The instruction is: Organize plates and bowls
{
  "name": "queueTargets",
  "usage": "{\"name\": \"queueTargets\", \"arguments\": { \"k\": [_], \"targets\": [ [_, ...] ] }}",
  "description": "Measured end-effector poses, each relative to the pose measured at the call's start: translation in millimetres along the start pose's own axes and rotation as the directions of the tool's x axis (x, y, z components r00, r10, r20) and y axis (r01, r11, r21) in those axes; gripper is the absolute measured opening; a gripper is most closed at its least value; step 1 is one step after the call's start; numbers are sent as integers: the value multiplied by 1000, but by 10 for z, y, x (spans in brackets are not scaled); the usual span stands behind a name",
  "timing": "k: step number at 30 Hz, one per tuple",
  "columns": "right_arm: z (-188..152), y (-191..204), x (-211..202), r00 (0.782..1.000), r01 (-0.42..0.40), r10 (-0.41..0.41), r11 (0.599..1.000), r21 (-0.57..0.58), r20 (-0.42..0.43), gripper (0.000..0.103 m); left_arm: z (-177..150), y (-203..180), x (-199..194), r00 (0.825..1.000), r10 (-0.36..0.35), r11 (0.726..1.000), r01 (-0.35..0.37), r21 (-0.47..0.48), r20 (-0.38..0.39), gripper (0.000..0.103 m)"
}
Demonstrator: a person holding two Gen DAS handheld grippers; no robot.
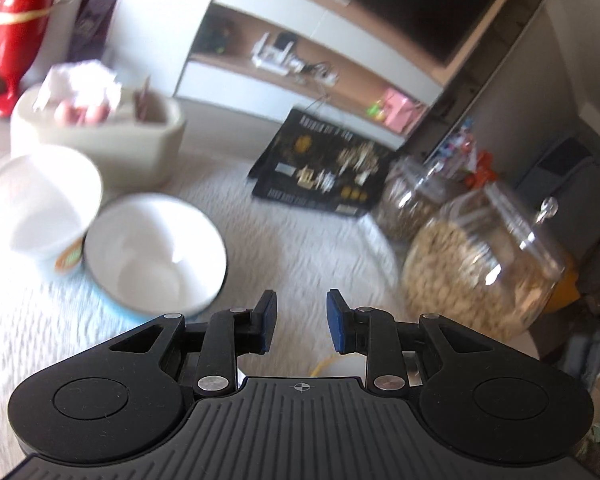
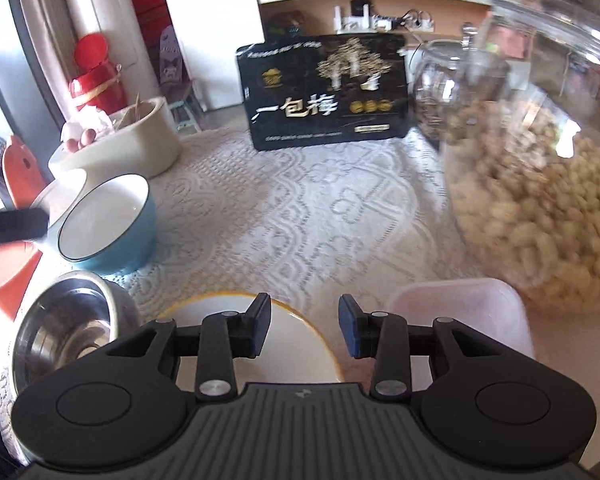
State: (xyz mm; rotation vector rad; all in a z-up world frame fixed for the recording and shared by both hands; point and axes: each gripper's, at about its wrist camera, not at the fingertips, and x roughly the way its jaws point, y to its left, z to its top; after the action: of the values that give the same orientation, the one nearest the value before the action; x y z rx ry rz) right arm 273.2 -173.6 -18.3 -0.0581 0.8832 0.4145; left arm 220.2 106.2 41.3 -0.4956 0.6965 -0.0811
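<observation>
A blue bowl [image 1: 156, 248] with a white inside sits on the lace tablecloth, left of my open, empty left gripper [image 1: 302, 320]. A white cup-like bowl [image 1: 40, 208] leans against its left side. In the right wrist view the blue bowl [image 2: 108, 224] is at the left, a steel bowl [image 2: 68, 328] stands in front of it, and a white plate with a yellow rim [image 2: 292, 344] lies under my open, empty right gripper [image 2: 304, 326]. A clear plastic box [image 2: 464, 320] is just right of the fingers.
A beige container [image 2: 128, 144] with tissue stands behind the bowls. A black gift box [image 2: 324, 92] stands at the back. Two glass jars, a large one of nuts [image 2: 540, 200] and a smaller one [image 2: 452, 88], crowd the right side. A red vase [image 2: 96, 80] is off the table.
</observation>
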Motion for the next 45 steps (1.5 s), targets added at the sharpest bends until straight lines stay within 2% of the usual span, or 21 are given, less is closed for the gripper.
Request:
{"name": "queueTargets", "arguments": {
  "k": [3,6,8,10,12,14,16,20,24,27,29,31,32,33,35,38,39,40,42,45],
  "targets": [
    [138,201,79,999,4,-5,1000,-21,-36,38,237,57,45,998,-55,998,55,26,14,30],
    [278,393,122,998,47,-49,997,-65,-40,41,308,316,54,995,-99,995,99,19,26,30],
    [377,511,175,996,76,-80,992,-98,-34,45,333,608,54,998,-54,997,55,-46,24,30],
    [476,606,265,996,85,-89,990,-116,-32,47,365,892,43,999,39,994,-37,-99,20,30],
    [583,692,401,996,72,-77,990,-124,-40,47,391,1134,72,991,134,982,-134,-135,-4,30],
    [686,784,545,997,43,-51,991,-124,-58,47,400,1274,107,985,172,973,-174,-149,-29,30],
    [745,899,659,997,-2,-8,992,-128,-80,47,390,1343,170,982,177,972,-184,-145,-58,30],
    [812,1102,792,993,-54,37,987,-150,-110,56,348,1416,325,976,184,970,-199,-140,-117,30],
    [866,1237,853,996,-67,54,983,-172,-78,72,288,1418,414,967,198,970,-216,-109,-162,30],
    [914,1264,943,996,-73,63,985,-159,-70,72,261,1414,452,966,194,972,-212,-96,-171,32],
    [966,1255,1066,987,-139,125,981,-133,-105,72,254,1467,525,963,198,969,-221,-112,-185,32],
    [1015,1261,1256,967,-205,189,975,-80,-171,70,232,1488,616,953,224,962,-249,-108,-204,32],
    [1025,1261,1357,958,-215,201,975,-48,-205,64,214,1469,659,949,231,962,-256,-94,-214,32],
    [1029,1274,1457,950,-220,208,975,-25,-234,54,200,1439,702,947,233,963,-256,-80,-222,37],
    [1006,1317,1630,936,-223,213,975,-5,-279,49,187,1388,762,942,251,962,-269,-54,-222,42],
    [940,1376,1860,920,-228,220,974,16,-325,41,183,1396,829,939,272,956,-288,-52,-210,40],
    [912,1401,1915,913,-236,229,972,23,-338,36,179,1397,854,936,285,952,-301,-50,-207,36],
    [895,1421,1958,906,-247,242,968,29,-348,36,171,1388,876,931,300,948,-314,-41,-207,36],
    [884,1471,1959,907,-265,255,964,17,-334,30,153,1357,932,925,319,945,-328,-12,-209,37],
    [873,1515,1925,909,-260,244,965,-4,-340,30,152,1322,964,920,340,938,-348,-5,-193,37]
  ]
}}
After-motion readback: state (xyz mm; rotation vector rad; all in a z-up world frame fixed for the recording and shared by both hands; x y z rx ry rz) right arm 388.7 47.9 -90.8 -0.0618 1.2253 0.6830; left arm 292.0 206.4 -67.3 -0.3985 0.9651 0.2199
